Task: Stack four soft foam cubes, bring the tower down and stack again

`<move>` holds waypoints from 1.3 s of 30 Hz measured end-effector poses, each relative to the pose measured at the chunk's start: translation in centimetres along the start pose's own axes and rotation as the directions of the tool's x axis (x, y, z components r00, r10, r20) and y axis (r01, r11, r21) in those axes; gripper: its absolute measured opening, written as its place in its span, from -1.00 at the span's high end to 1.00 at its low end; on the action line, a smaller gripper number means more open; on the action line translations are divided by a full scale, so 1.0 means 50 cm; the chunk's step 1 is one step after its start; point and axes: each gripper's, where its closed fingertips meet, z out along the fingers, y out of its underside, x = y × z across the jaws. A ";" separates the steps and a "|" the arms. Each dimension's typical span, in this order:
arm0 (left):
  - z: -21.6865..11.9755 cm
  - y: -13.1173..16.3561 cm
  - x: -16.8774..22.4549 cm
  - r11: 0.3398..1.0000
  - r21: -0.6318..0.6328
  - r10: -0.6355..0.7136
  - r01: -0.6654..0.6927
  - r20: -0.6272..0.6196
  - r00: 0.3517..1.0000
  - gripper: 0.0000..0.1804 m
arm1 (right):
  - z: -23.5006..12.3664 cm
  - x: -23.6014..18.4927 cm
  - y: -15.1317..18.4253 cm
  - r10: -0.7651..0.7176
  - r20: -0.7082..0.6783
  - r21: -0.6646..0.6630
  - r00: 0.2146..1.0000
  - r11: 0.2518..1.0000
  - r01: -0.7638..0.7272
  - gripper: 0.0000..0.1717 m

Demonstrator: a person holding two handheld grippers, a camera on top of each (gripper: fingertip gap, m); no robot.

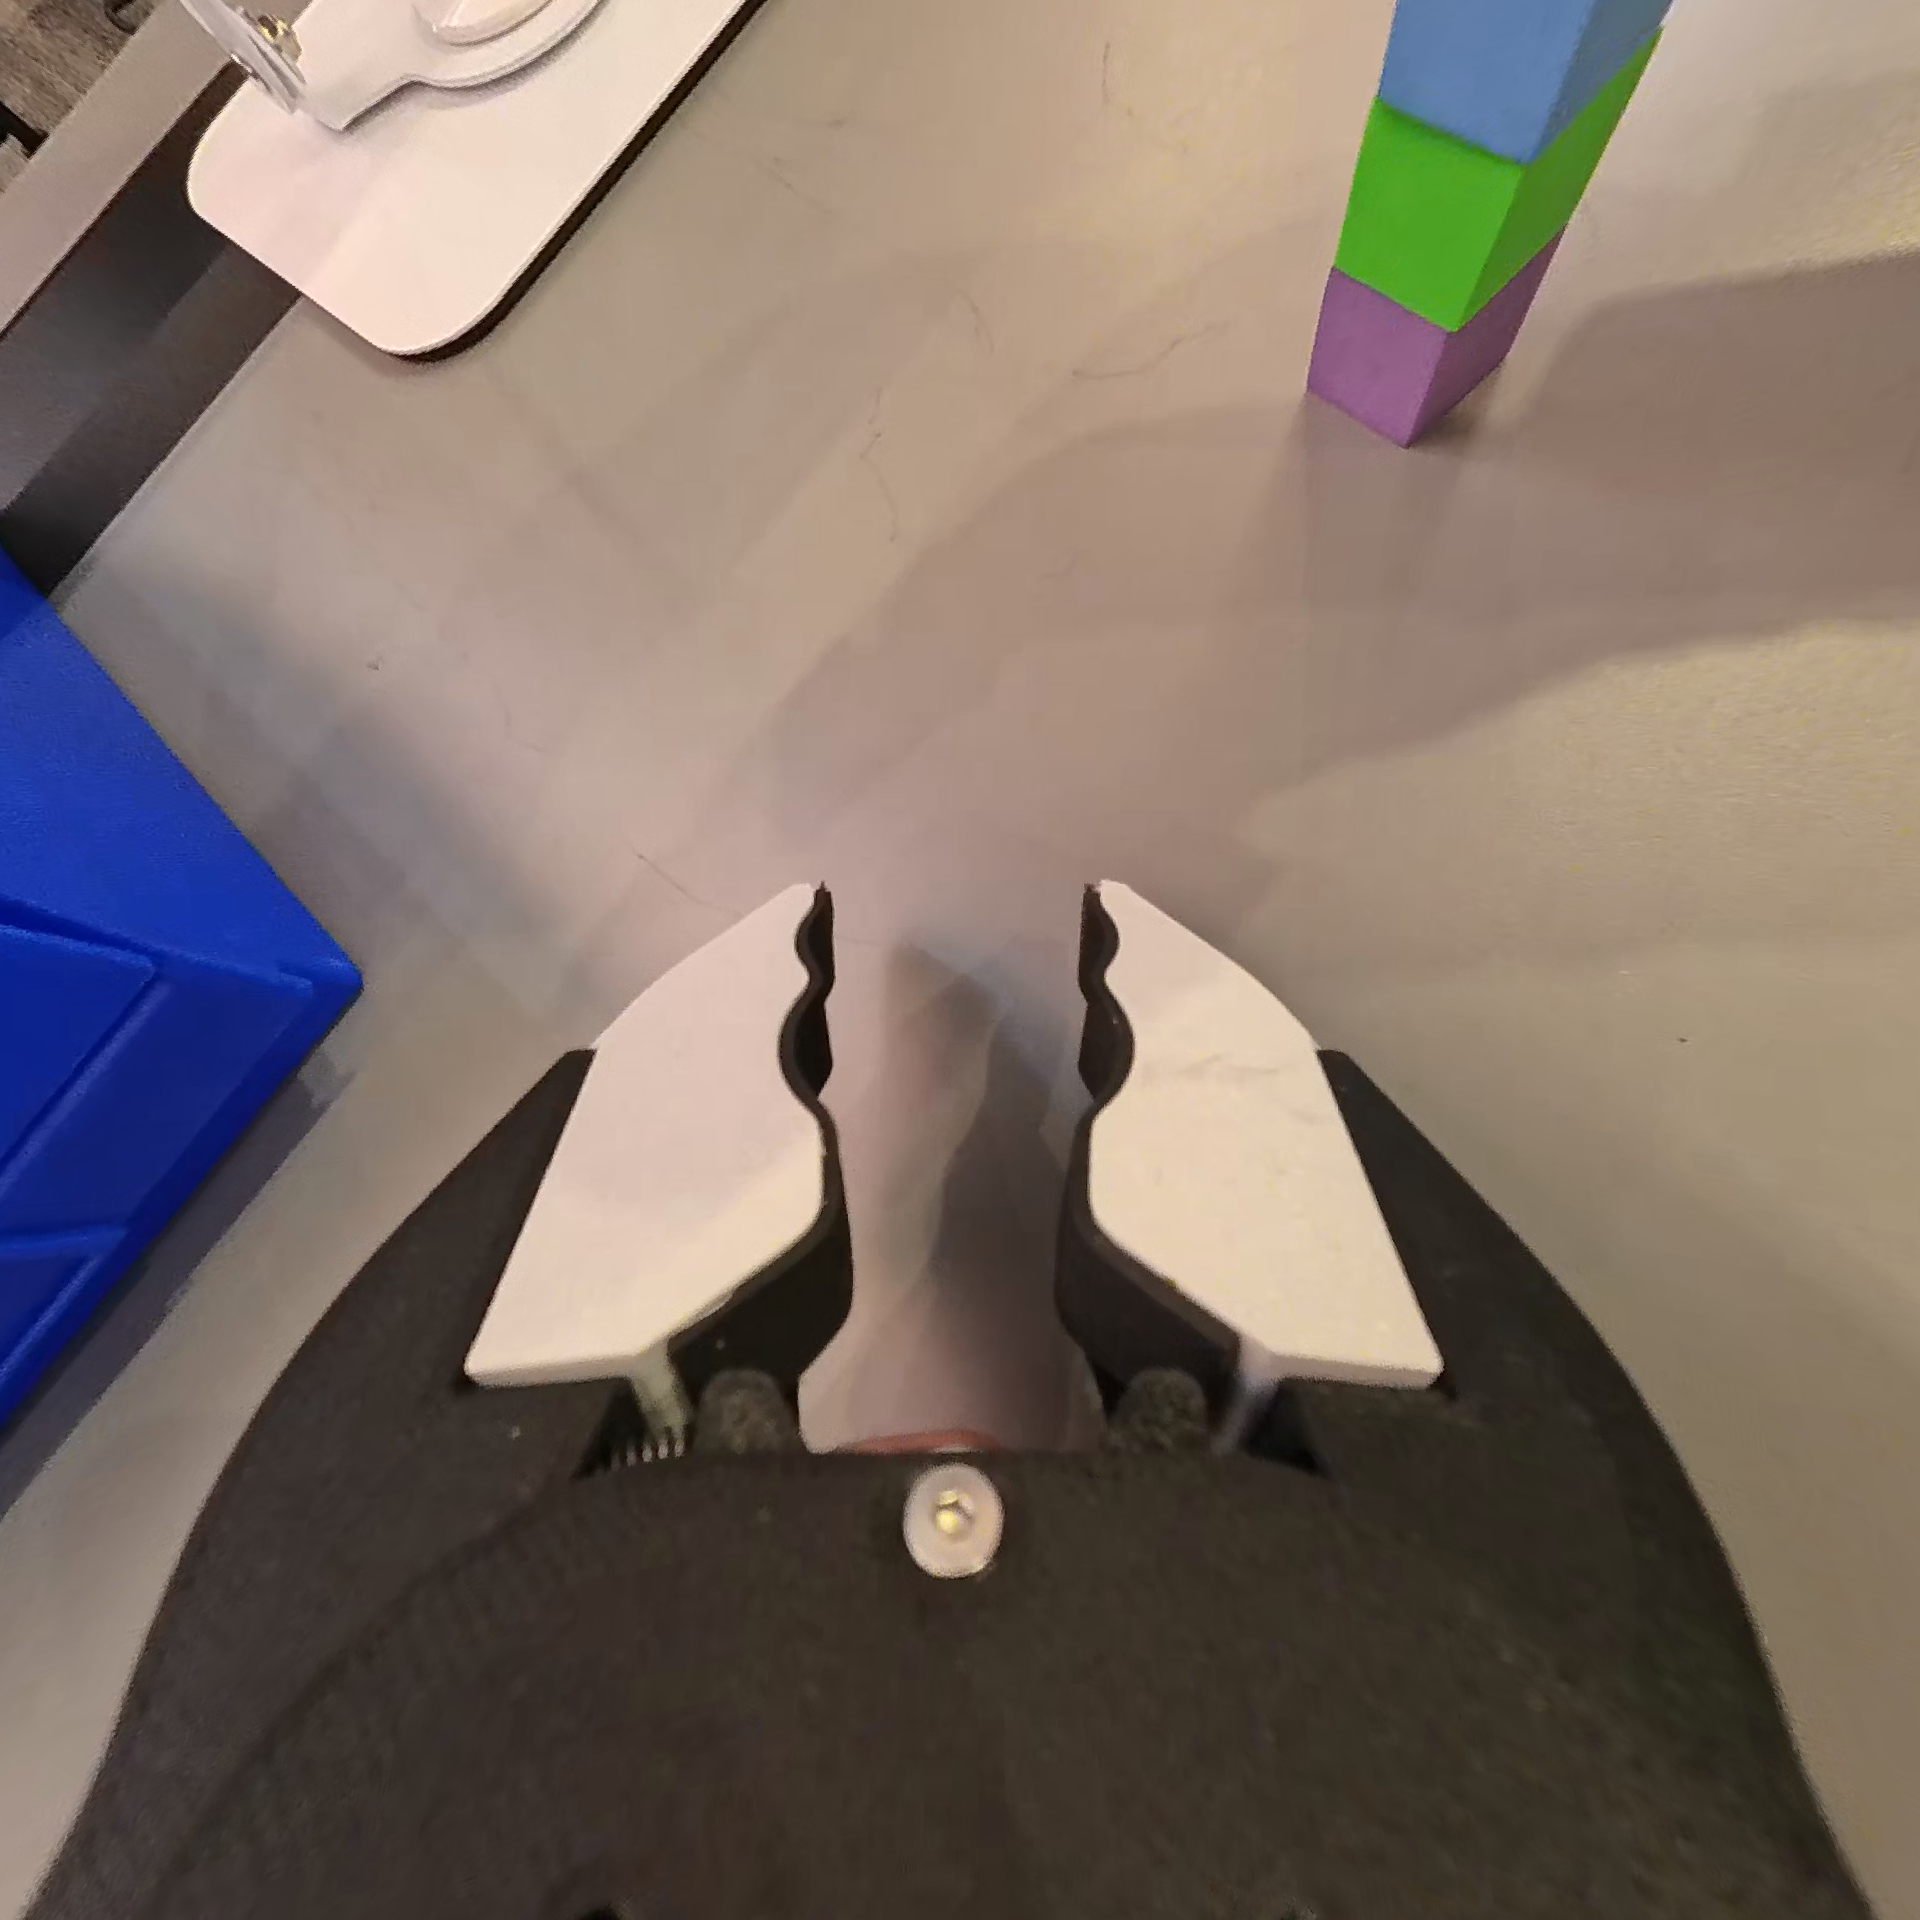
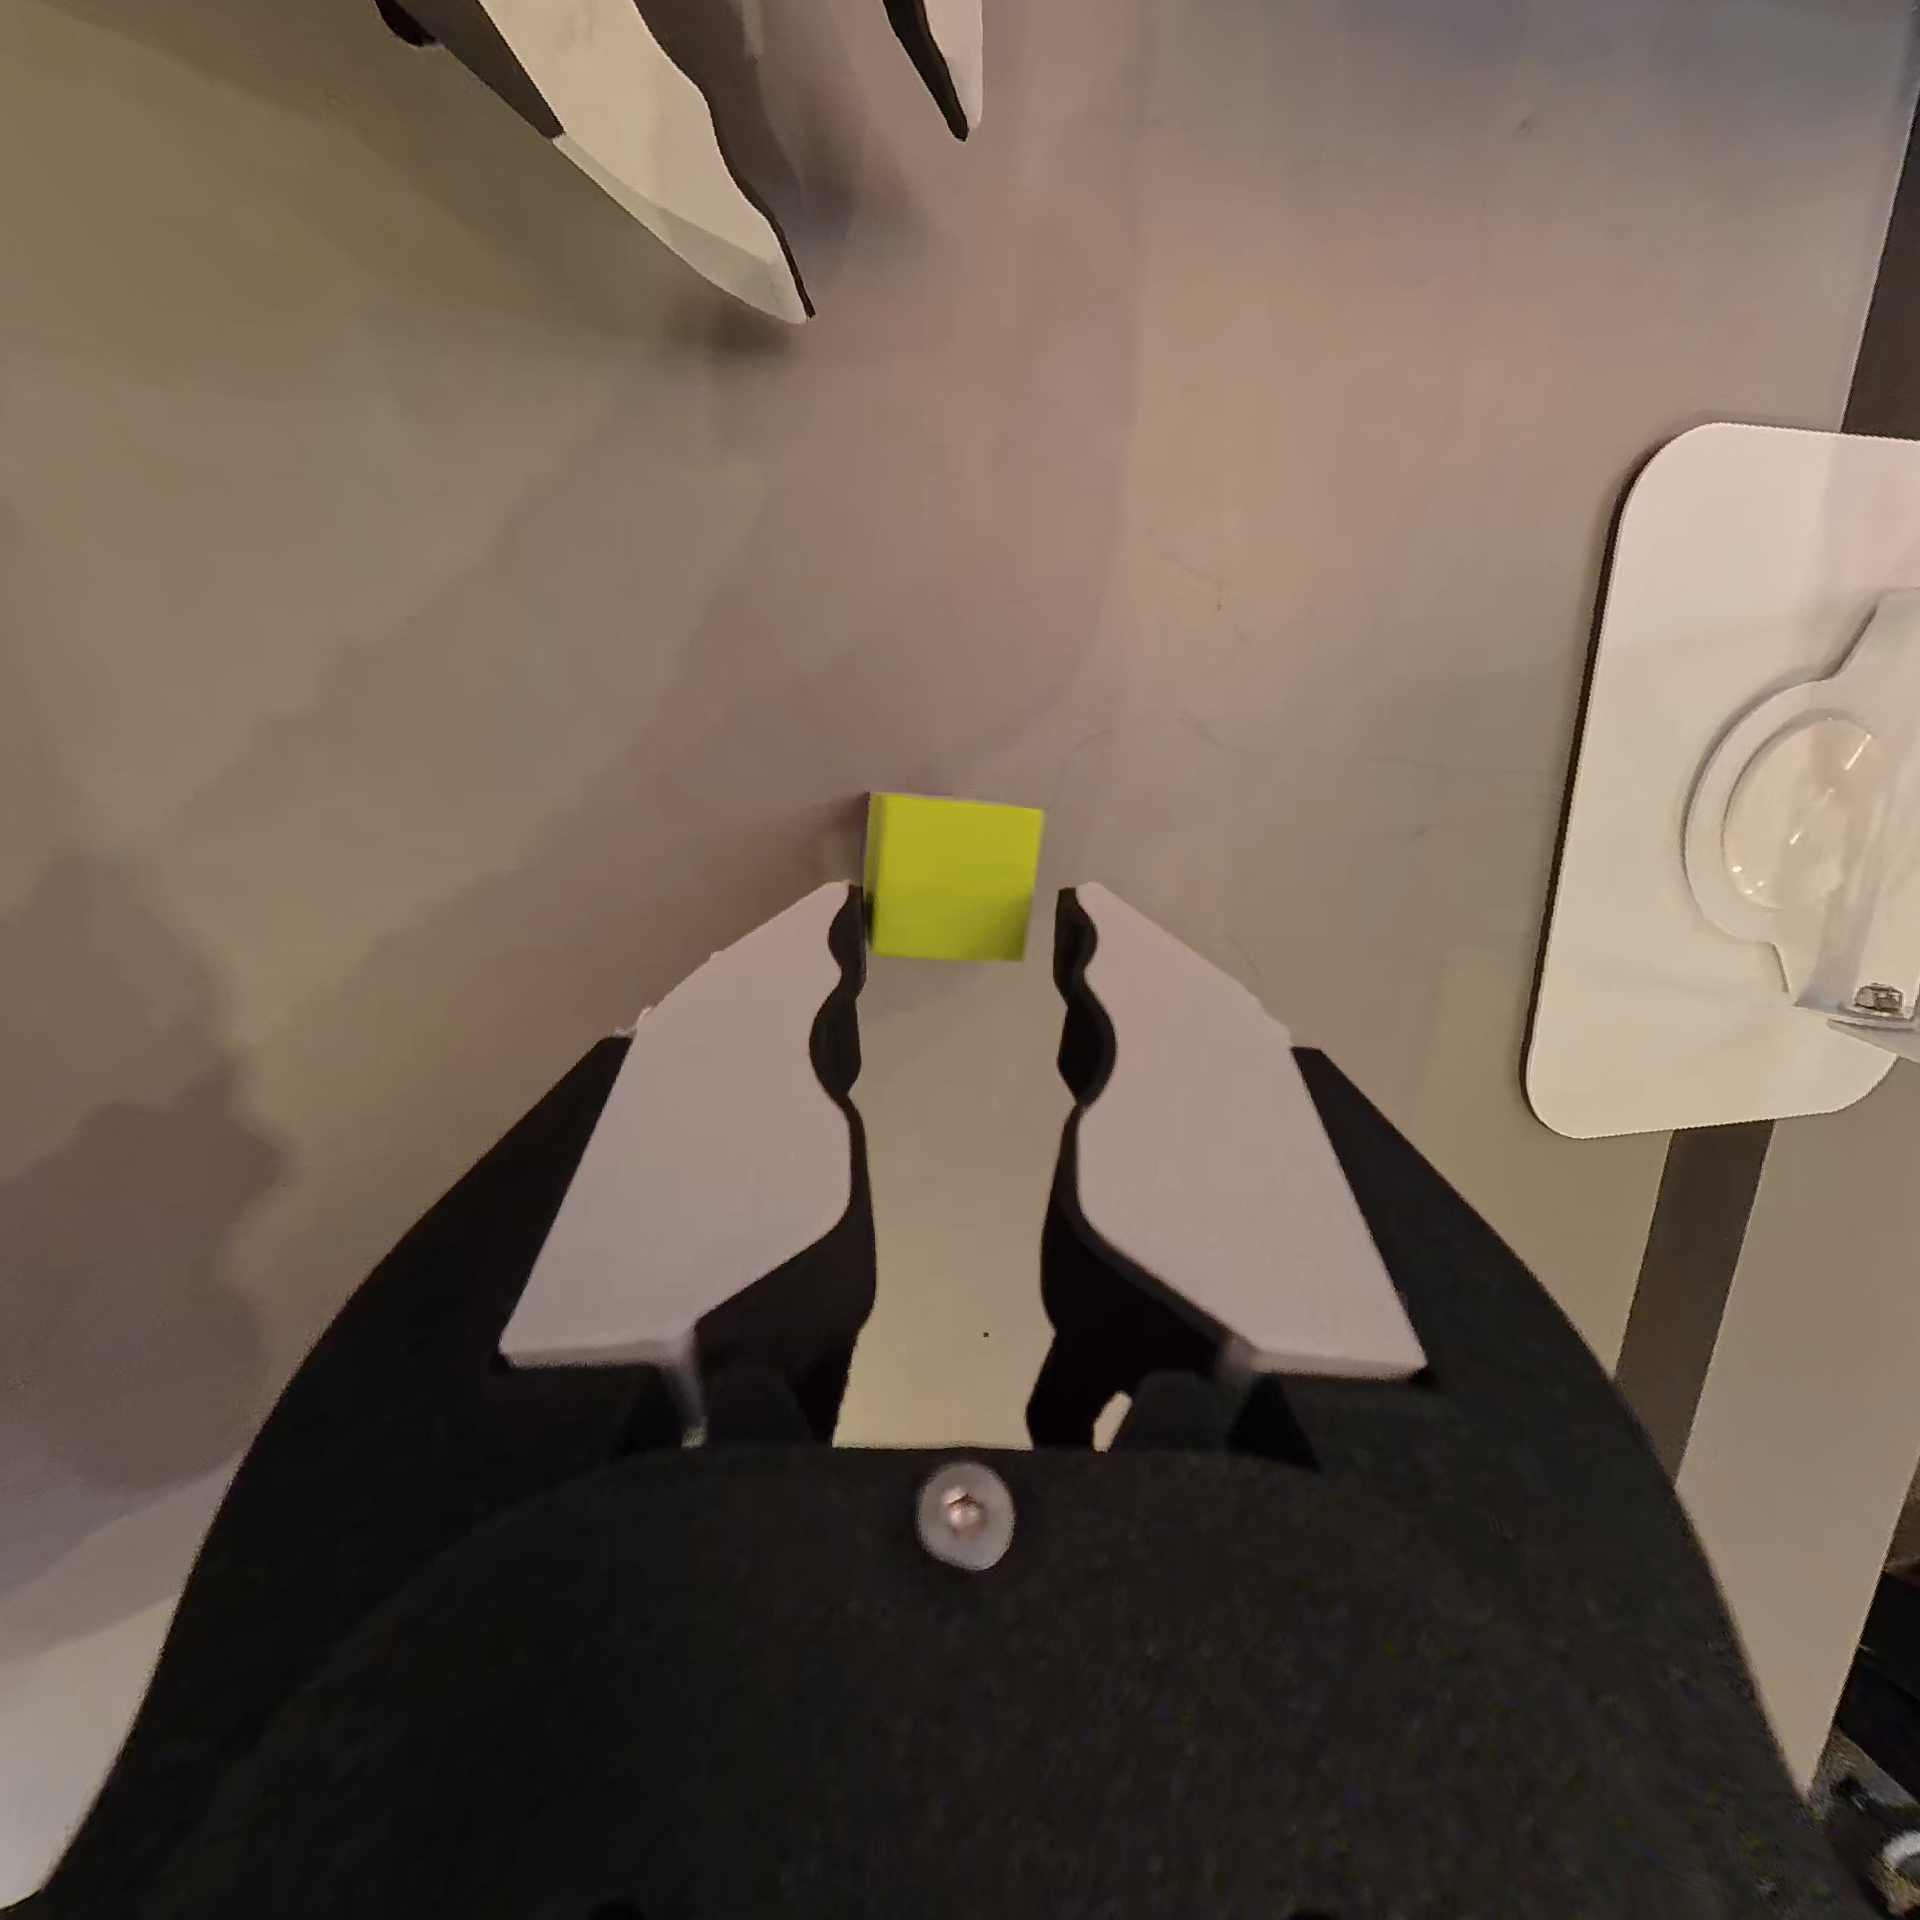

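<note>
Both tongs stand open. Right gripper has a small yellow-green foam cube between its fingertips: the left pad meets the cube's side, the right pad stands clear of it. Left gripper hangs over bare grey tabletop with nothing between its jaws. At its one o'clock rises a tower: purple foam cube at the bottom, green foam cube above it, blue foam cube above that. White rounded plate lies at eleven o'clock, blue plastic box at nine.
</note>
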 end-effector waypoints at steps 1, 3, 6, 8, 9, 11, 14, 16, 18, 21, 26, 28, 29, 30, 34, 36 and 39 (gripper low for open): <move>0.000 0.000 0.000 1.000 -0.001 0.000 0.000 -0.001 1.000 0.50 | 0.001 0.000 0.001 -0.001 -0.004 -0.005 1.000 1.000 0.001 0.58; 0.001 0.000 0.000 1.000 -0.001 -0.001 0.001 -0.001 1.000 0.50 | -0.001 0.001 -0.001 0.001 -0.008 0.004 1.000 1.000 -0.001 0.55; 0.002 0.000 0.000 1.000 -0.001 -0.005 0.005 0.001 1.000 0.50 | -0.014 0.007 -0.003 0.017 -0.023 0.018 1.000 1.000 -0.017 0.52; 0.002 0.000 -0.003 1.000 -0.001 -0.012 0.012 0.010 1.000 0.50 | -0.030 0.013 -0.002 0.040 -0.043 0.035 0.998 0.999 -0.039 0.49; 0.002 0.000 -0.006 1.000 0.000 -0.018 0.018 0.018 1.000 0.51 | -0.040 0.017 -0.001 0.056 -0.057 0.047 0.997 0.997 -0.053 0.48; 0.001 0.000 -0.016 1.000 -0.004 -0.030 0.030 0.049 0.998 0.51 | -0.063 0.021 0.002 0.096 -0.081 0.079 0.992 0.993 -0.090 0.47; -0.005 -0.004 -0.036 0.997 0.007 -0.071 0.071 0.108 0.992 0.57 | -0.094 0.029 0.019 0.184 -0.132 0.118 0.974 0.978 -0.169 0.48; -0.010 -0.008 -0.047 0.995 0.021 -0.103 0.101 0.143 0.984 0.59 | -0.108 0.028 0.033 0.250 -0.154 0.148 0.956 0.962 -0.228 0.51; -0.015 -0.009 -0.055 0.994 0.023 -0.105 0.102 0.176 0.979 0.60 | -0.118 0.028 0.048 0.317 -0.177 0.171 0.932 0.942 -0.288 0.52; -0.019 -0.013 -0.056 0.995 0.019 -0.101 0.099 0.203 0.974 0.60 | -0.131 0.019 0.061 0.400 -0.188 0.221 0.897 0.907 -0.358 0.53; -0.024 -0.024 -0.057 0.994 0.023 -0.110 0.108 0.219 0.970 0.60 | -0.144 0.011 0.082 0.501 -0.213 0.276 0.839 0.855 -0.440 0.56; -0.026 -0.027 -0.059 0.993 0.026 -0.117 0.115 0.225 0.967 0.61 | -0.144 0.007 0.097 0.531 -0.231 0.274 0.815 0.840 -0.469 0.62; -0.027 -0.028 -0.060 0.993 0.026 -0.120 0.117 0.230 0.966 0.63 | -0.142 0.005 0.107 0.550 -0.241 0.272 0.799 0.829 -0.489 0.66; -0.028 -0.030 -0.062 0.993 0.027 -0.121 0.118 0.237 0.964 0.65 | -0.139 0.001 0.117 0.569 -0.247 0.268 0.785 0.818 -0.509 0.74; -0.033 -0.034 -0.069 0.993 0.029 -0.119 0.116 0.265 0.957 0.83 | -0.120 -0.020 0.164 0.627 -0.268 0.247 0.732 0.779 -0.576 0.98; -0.035 -0.035 -0.071 0.992 0.031 -0.126 0.122 0.274 0.953 0.90 | -0.109 -0.030 0.183 0.657 -0.269 0.252 0.705 0.754 -0.607 1.00; -0.037 -0.034 -0.074 0.991 0.030 -0.134 0.131 0.283 0.950 1.00 | -0.095 -0.041 0.214 0.706 -0.276 0.269 0.652 0.708 -0.652 1.00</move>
